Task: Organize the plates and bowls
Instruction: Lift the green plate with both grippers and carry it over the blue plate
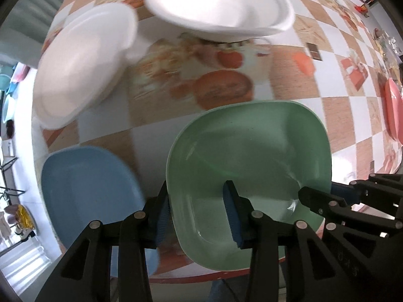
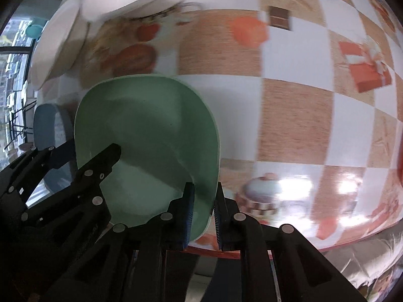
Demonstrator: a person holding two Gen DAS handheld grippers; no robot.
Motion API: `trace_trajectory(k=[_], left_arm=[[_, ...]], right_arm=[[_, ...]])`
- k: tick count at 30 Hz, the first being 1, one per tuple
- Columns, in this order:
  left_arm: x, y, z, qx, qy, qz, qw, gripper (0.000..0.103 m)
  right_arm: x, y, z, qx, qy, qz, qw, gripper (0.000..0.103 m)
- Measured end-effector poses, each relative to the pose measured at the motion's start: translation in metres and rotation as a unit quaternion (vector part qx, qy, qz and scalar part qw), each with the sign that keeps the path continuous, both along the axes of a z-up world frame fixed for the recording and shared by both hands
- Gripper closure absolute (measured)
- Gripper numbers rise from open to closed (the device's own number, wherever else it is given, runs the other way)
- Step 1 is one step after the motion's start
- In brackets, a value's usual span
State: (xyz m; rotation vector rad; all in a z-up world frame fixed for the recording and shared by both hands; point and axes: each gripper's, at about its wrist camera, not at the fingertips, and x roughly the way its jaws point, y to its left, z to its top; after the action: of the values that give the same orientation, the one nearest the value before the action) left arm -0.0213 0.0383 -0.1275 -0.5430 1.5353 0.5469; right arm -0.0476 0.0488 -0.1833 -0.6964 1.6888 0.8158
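Both grippers work at the near edge of a table covered with a glossy checkered cloth (image 2: 297,125) printed in white and tan squares with cakes and gift boxes.

1. Left gripper (image 1: 199,209): it reaches forward, angled down toward the table. Its 2 black fingers with blue ribbed pads stand apart and straddle the left rim of the pale green, rounded-square plastic bowl (image 1: 252,151). 1 finger sits outside the rim, the other inside the basin. A visible gap remains between the inner pad and the bowl wall, so the jaws are not clamped.

2. Right gripper (image 2: 204,214): it comes in from the near right side of the same green bowl (image 2: 151,136). Its 2 blue-padded fingers are drawn close together with the right rim of the bowl pinched between them, 1 pad inside, 1 outside. In the left wrist view this gripper (image 1: 325,196) appears at the bowl's right edge.

3. Green bowl: it is at the near edge of the table, between the 2 grippers. Whether it is lifted or resting on the cloth cannot be told.

4. Just left of the green bowl lies a light blue, rounded-square plastic plate (image 1: 88,188), also near the table edge.

5. Farther back, a white round plate (image 1: 83,68) sits at the left, and a white round bowl (image 1: 219,7) sits beside it at the far centre. Both are blurred.

6. At the far right edge, a coral-pink dish (image 1: 394,108) is partly visible.
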Motion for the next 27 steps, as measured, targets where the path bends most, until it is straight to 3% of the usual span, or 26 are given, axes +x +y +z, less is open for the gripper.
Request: trace_trajectory(k=[12,16,27], left_arm=[[-0.008,-0.002,0.001,0.006,-0.007,0.010,0.9999,0.059],[-0.016,-0.007,0.018,0.007,-0.007,0.008,0.9999,0.059],[-0.017,-0.004,0.014,0.010,-0.011,0.007,0.9999,0.059]], right_arm=[[-0.010,0.010,-0.007,-0.008,-0.015,0.005,1.000,0.086],[-0.013,0.008,-0.006,-0.010,-0.017,0.004,1.000,0.086],[-0.014,0.013,-0.002,-0.017,-0.021,0.010,1.000,0.086]])
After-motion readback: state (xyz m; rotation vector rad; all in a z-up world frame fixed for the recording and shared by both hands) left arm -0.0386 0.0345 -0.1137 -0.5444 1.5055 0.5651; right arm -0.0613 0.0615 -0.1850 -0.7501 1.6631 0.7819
